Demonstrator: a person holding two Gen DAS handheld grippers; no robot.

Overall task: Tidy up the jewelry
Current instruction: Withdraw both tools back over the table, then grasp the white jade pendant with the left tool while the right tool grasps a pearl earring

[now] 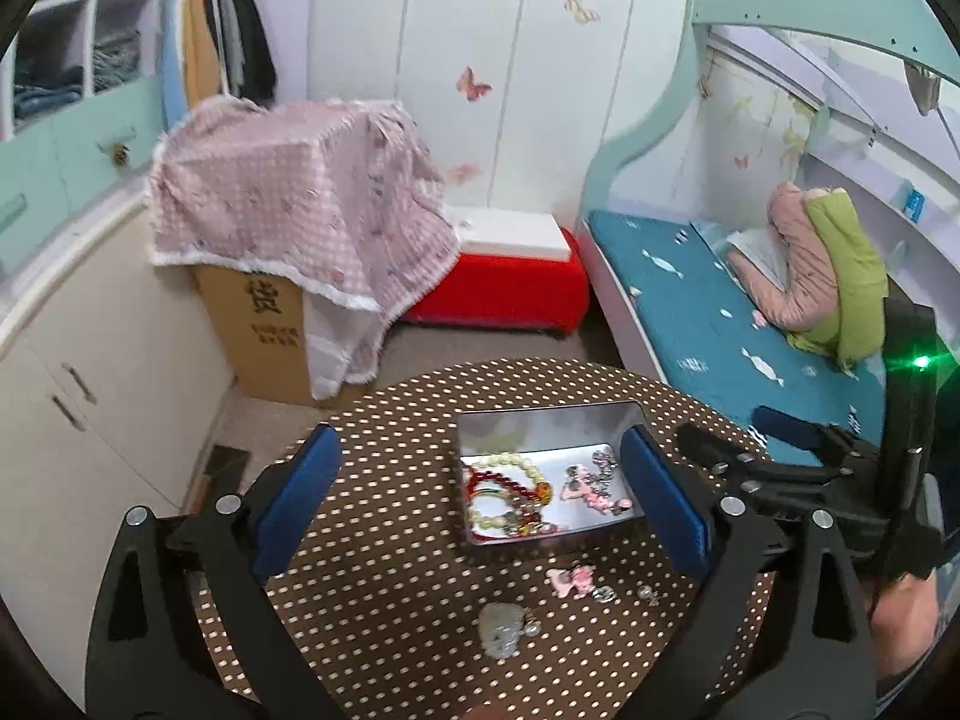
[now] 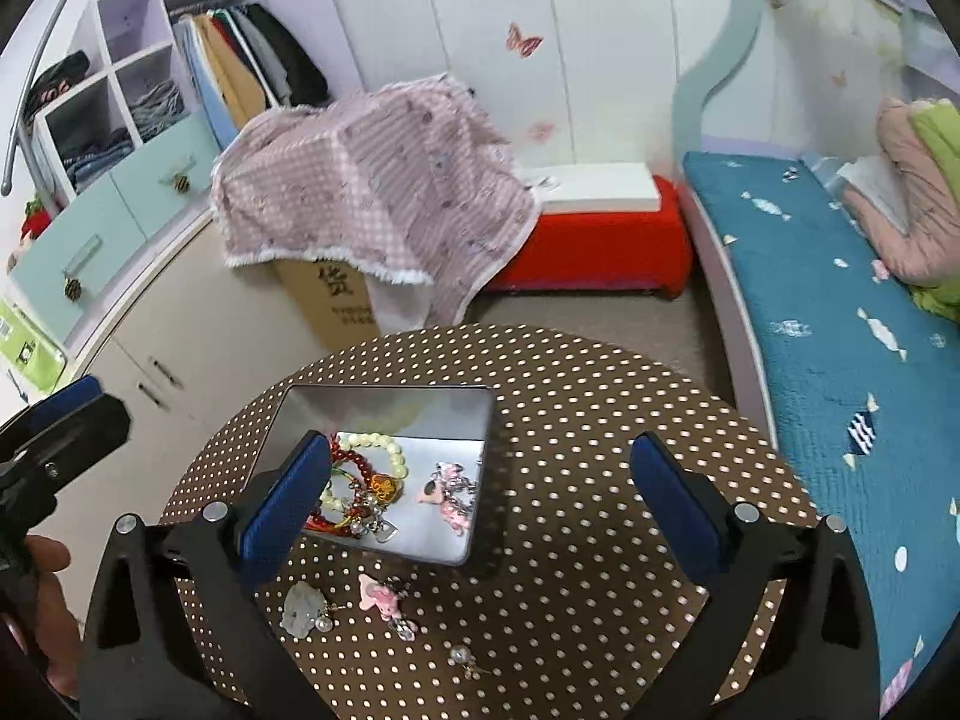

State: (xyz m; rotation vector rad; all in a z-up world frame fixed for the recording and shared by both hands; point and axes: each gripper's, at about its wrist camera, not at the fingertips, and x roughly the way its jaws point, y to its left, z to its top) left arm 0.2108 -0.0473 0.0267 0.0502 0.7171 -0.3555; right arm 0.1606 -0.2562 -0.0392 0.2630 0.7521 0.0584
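Nearest the cameras, both claws stand wide with nothing between their blue pads. The left claw (image 1: 480, 504) hangs over the round, brown, white-dotted desk (image 1: 384, 516), and the right claw (image 2: 480, 498) does the same from the other side; in the left wrist view the right claw shows at the right edge, apart from the left one.

On the desk's near part lie the loose pieces of jewelry: a pale grey-white charm (image 2: 303, 603) with small pearls, just beside it a pink charm (image 2: 378, 594) with clear beads, and a little farther right a pearl earring (image 2: 462, 655). None touches a claw.

Just behind them sits an open, rectangular metal tin (image 2: 396, 414). Inside it lie beaded bracelets (image 2: 366, 468) in red, cream and yellow, piled together on the left, and a second pink charm (image 2: 447, 495) with silver bits on the right, apart from the bracelets.

Beyond the desk, on the floor, a cardboard box (image 2: 336, 300) stands under a pink checked cloth (image 2: 372, 192), with a red bench (image 2: 594, 246) beside it. A bed with a teal cover (image 2: 810, 300) runs along the right, and a wardrobe with hanging clothes (image 2: 252, 60) stands at the back left.
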